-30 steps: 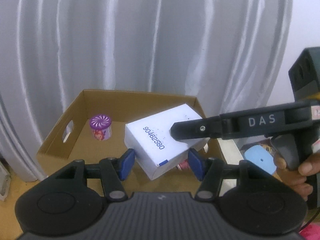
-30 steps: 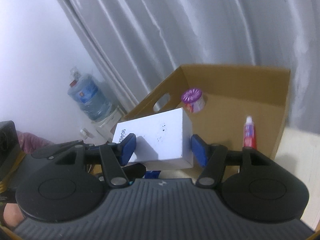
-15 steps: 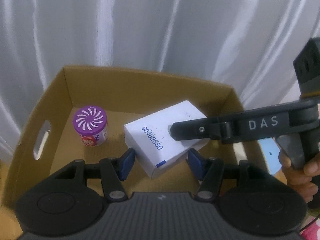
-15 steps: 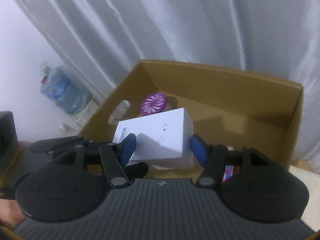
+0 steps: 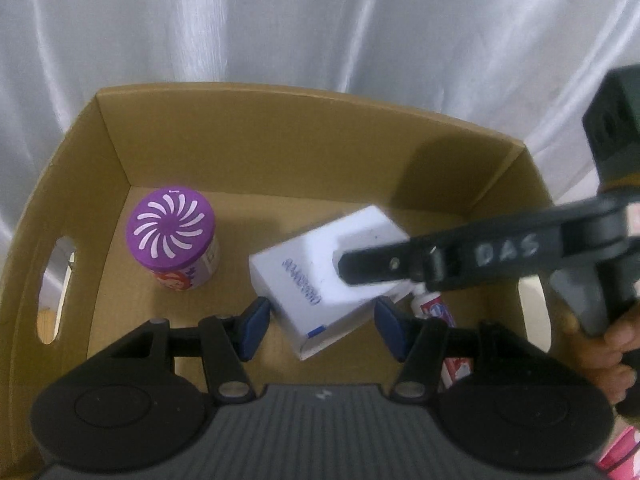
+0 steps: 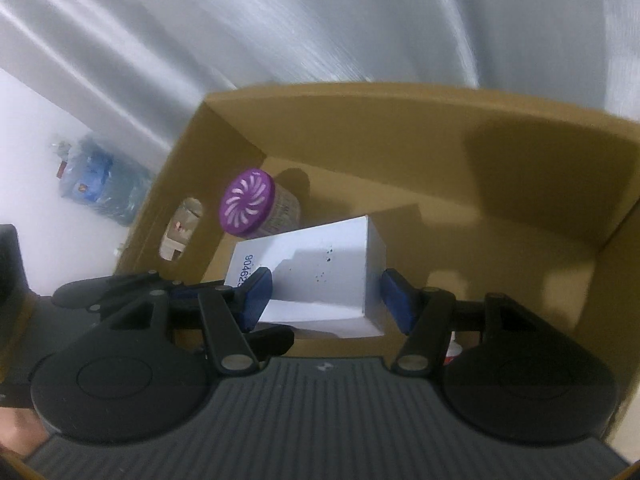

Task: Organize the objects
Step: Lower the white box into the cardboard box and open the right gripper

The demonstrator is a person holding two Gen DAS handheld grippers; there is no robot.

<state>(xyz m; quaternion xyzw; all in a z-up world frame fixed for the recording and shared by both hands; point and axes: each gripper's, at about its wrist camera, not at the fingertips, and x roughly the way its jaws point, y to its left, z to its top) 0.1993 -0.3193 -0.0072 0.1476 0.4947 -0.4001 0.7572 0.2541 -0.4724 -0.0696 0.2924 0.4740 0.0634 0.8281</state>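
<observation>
Both grippers hold a white box [image 5: 288,276] with a printed number over the inside of an open cardboard box [image 5: 280,140]. My left gripper [image 5: 323,330] is shut on its near lower corner. My right gripper [image 6: 325,296] is shut on the white box [image 6: 316,264] across its width, and one of its fingers [image 5: 380,268] lies on the top face in the left wrist view. The left gripper's fingers [image 6: 104,288] clamp the numbered end. A purple-lidded can [image 5: 172,232] stands in the carton's left corner. A toothpaste tube [image 5: 434,308] lies at the right, partly hidden.
The carton [image 6: 400,140] has high walls and a handle cutout [image 5: 56,280] in its left side. A grey curtain hangs right behind it. A large water bottle [image 6: 100,184] stands on the floor to the left. A person's hand [image 5: 612,344] grips the right tool's handle.
Both grippers have carried the white box forward and down, from in front of the carton to above its floor. The right wrist view has tilted. The grips look unchanged.
</observation>
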